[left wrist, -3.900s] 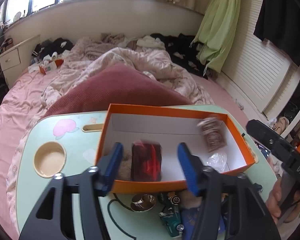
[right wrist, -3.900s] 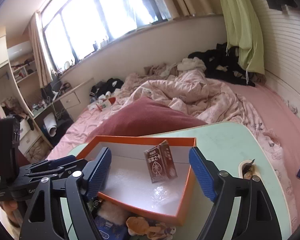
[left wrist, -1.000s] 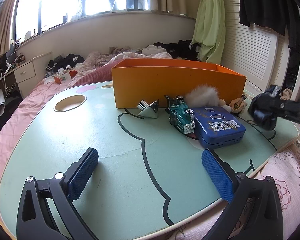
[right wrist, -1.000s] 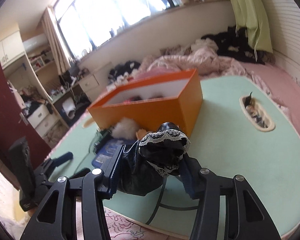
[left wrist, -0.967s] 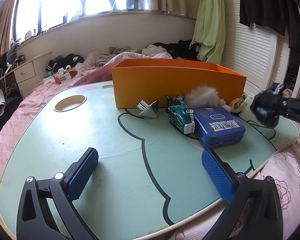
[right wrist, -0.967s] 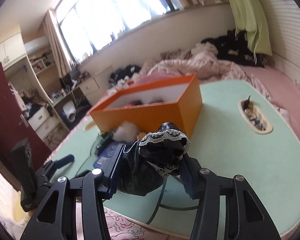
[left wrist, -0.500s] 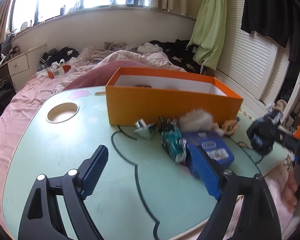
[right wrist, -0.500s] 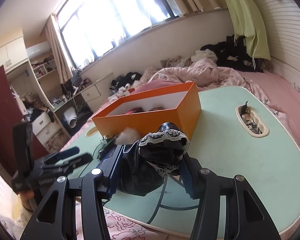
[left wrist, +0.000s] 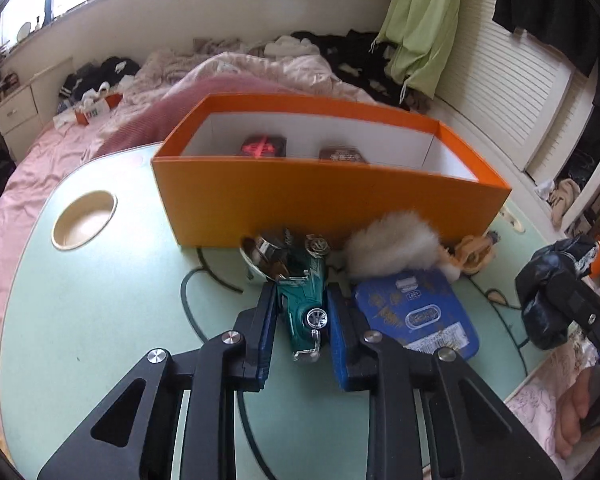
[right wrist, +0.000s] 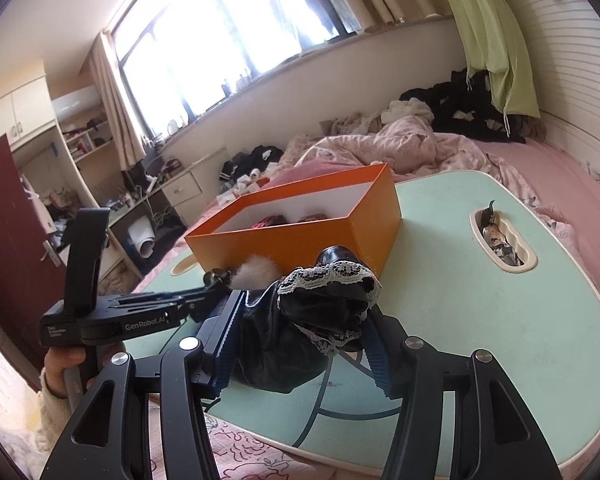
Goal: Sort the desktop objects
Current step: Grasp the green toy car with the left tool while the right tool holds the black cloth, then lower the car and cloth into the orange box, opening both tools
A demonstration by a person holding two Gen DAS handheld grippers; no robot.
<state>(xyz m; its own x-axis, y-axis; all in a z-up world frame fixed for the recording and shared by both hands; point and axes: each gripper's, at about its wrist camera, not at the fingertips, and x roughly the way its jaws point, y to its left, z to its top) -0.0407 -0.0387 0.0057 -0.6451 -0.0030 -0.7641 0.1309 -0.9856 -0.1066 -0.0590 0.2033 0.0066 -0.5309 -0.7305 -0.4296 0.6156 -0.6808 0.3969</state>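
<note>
My left gripper (left wrist: 302,320) is shut on a green toy car (left wrist: 306,296), which stands on the green table (left wrist: 100,300) just in front of the orange box (left wrist: 332,200). Inside the box lie a red card pack (left wrist: 264,146) and a brown one (left wrist: 342,155). My right gripper (right wrist: 304,320) holds a black lace-trimmed pouch (right wrist: 300,320) above the table's near edge. Its jaws are opening slightly, though the pads still press on the pouch. In the left wrist view the pouch (left wrist: 548,292) shows at the far right.
Beside the car lie a silver trinket (left wrist: 260,258), a white fluffy pompom (left wrist: 392,248), a blue tin (left wrist: 416,312) and a small orange doll (left wrist: 472,254). The table has a round cup recess (left wrist: 84,220) and a slot (right wrist: 500,240) holding small bits. A bed surrounds it.
My left gripper moved forward over the table to the green car and went from wide open to shut on it. The right gripper kept still, holding the black pouch.
</note>
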